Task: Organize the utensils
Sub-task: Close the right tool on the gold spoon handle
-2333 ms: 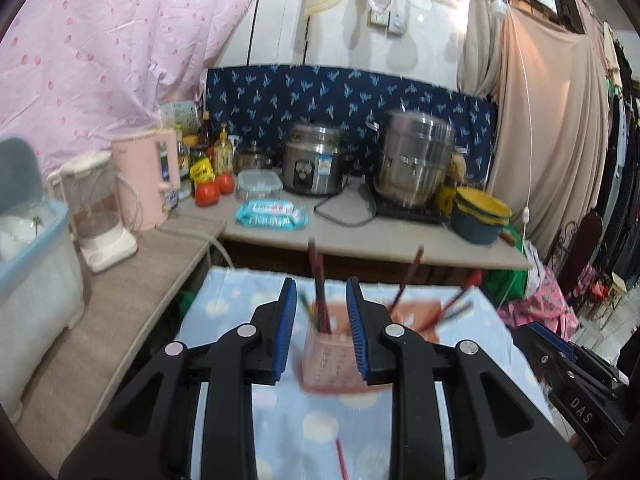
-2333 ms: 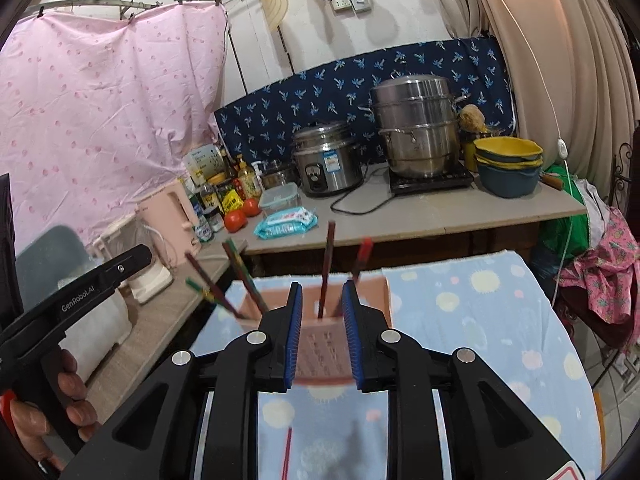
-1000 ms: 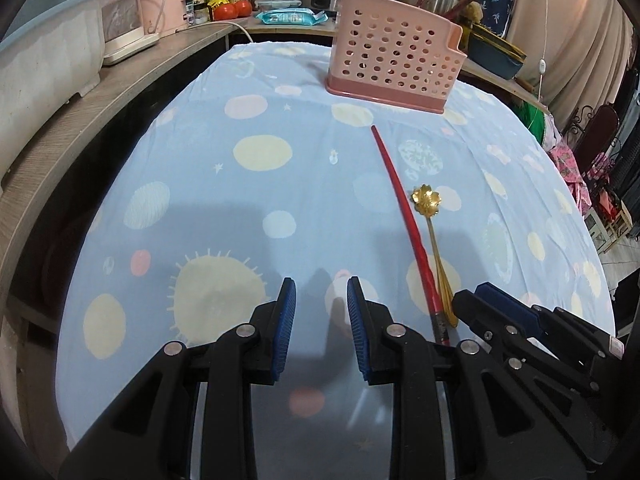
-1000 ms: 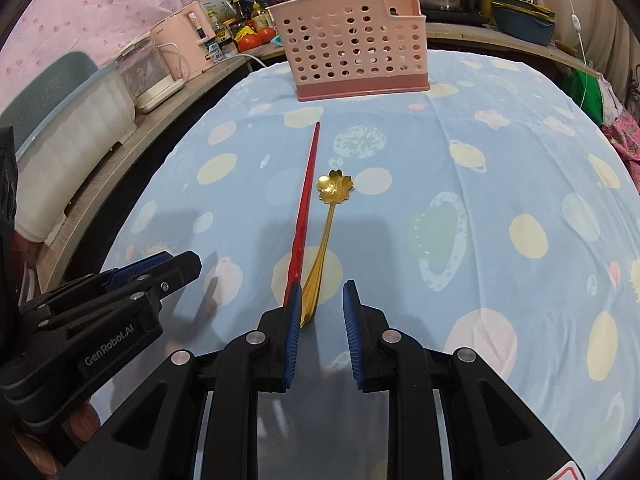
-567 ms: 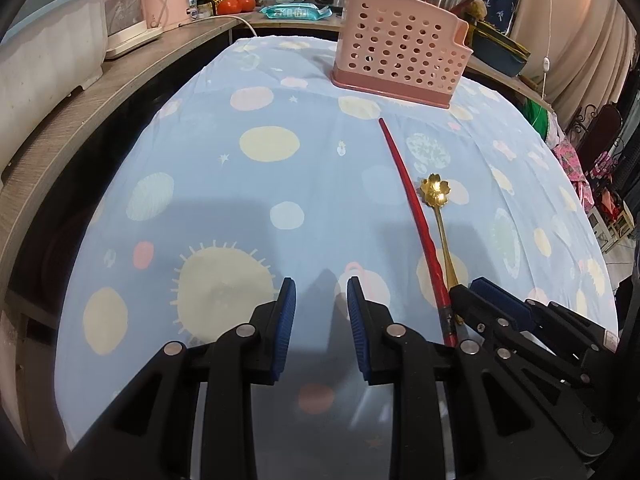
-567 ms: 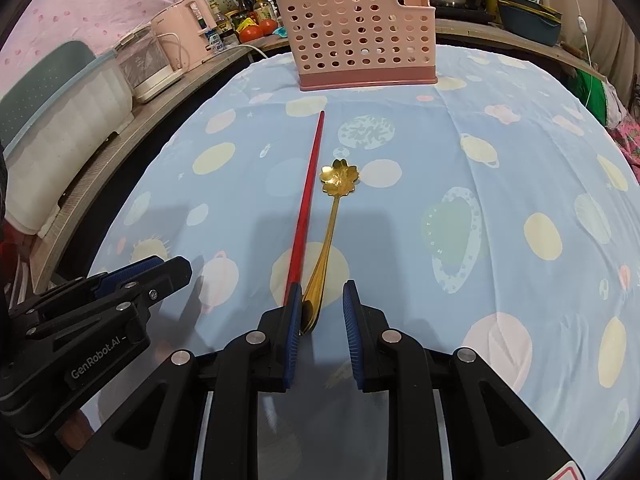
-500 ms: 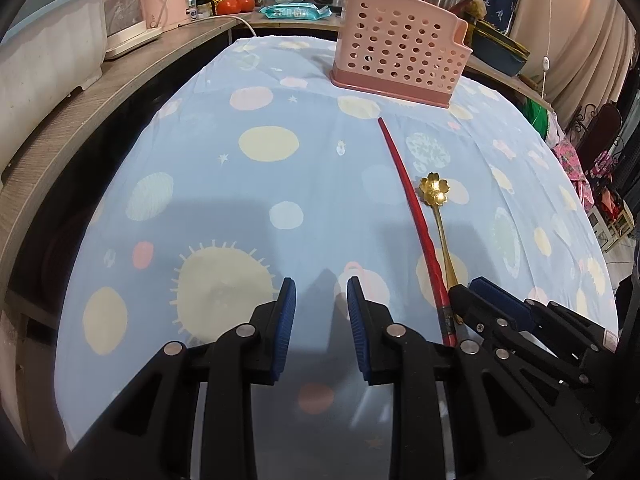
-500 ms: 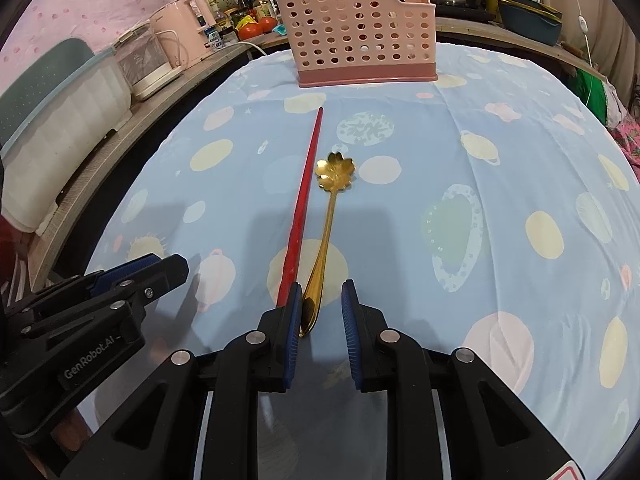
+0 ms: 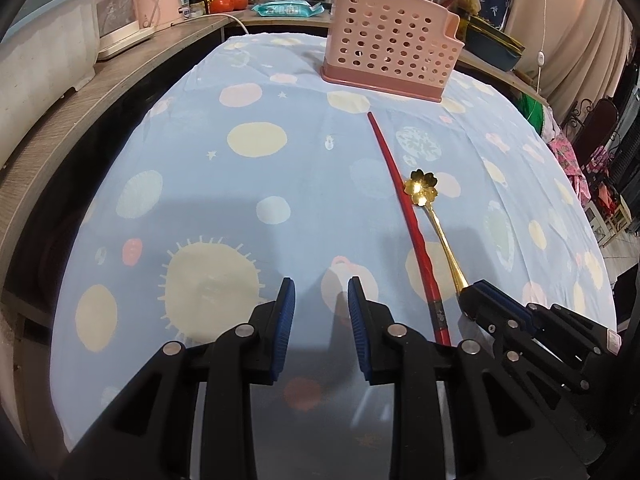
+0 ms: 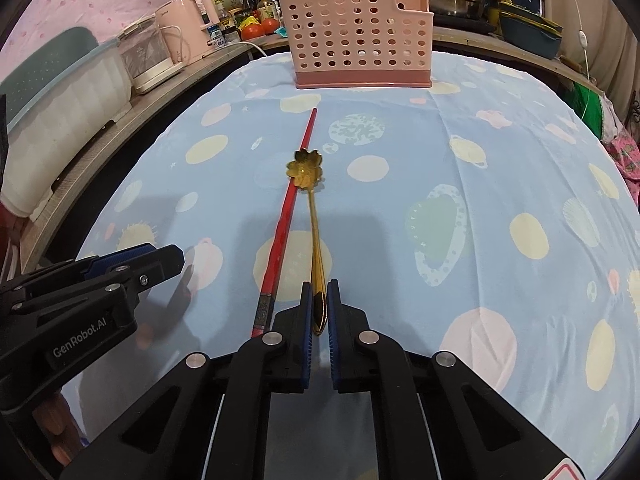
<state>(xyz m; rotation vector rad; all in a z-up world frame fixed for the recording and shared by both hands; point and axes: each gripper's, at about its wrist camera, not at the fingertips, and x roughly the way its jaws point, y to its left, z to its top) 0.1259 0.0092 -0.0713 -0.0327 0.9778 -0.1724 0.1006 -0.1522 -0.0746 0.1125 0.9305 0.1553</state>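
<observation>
A gold spoon with a flower-shaped bowl lies on the blue spotted tablecloth beside a red chopstick. My right gripper is shut on the spoon's handle end. In the left wrist view the spoon and the chopstick lie to the right, and the right gripper holds the spoon's handle. My left gripper is open and empty over the cloth, left of the chopstick. A pink perforated utensil basket stands at the table's far end, also in the left wrist view.
A wooden counter runs along the left with a white bin and a pink kettle. Pots, tomatoes and bowls stand on the counter behind the basket. The table's edge curves close on the left and right.
Both grippers dropped from basket height to the near cloth. In the last half second my right gripper shifted slightly right and closed on the spoon's handle. The left gripper stayed still.
</observation>
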